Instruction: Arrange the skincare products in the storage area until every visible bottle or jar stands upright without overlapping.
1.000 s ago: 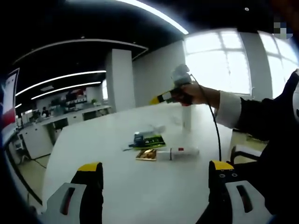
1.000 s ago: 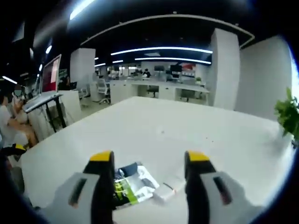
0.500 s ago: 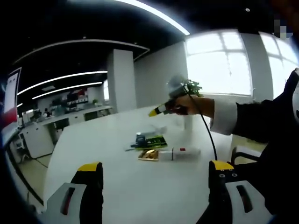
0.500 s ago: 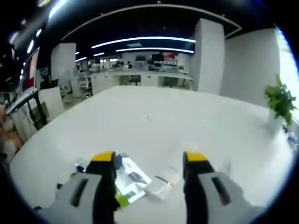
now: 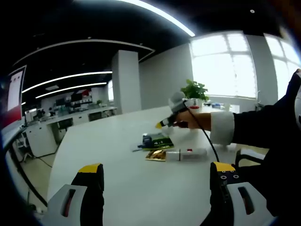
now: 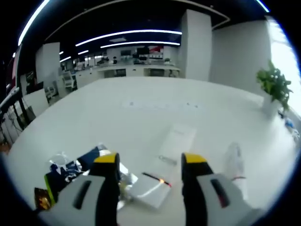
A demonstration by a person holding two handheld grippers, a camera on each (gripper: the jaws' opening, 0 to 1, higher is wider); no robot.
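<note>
Hovering with both sets of tongs wide and empty, we keep the left gripper (image 5: pixel 155 186) low over the white table (image 5: pixel 117 188) while the right gripper (image 6: pixel 148 181) hangs above the products: a white tube (image 5: pixel 186 154) lying flat beside a green packet (image 5: pixel 156 141) and a gold sachet (image 5: pixel 155 156); the approach is under way, and next we must lower and grip the tube to stand it upright

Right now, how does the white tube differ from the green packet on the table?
The white tube is long, round and plain white with a red mark; the green packet is flat and dark green. The tube lies nearer the left gripper's camera, the packet behind it. Both lie flat on the white table.
</note>
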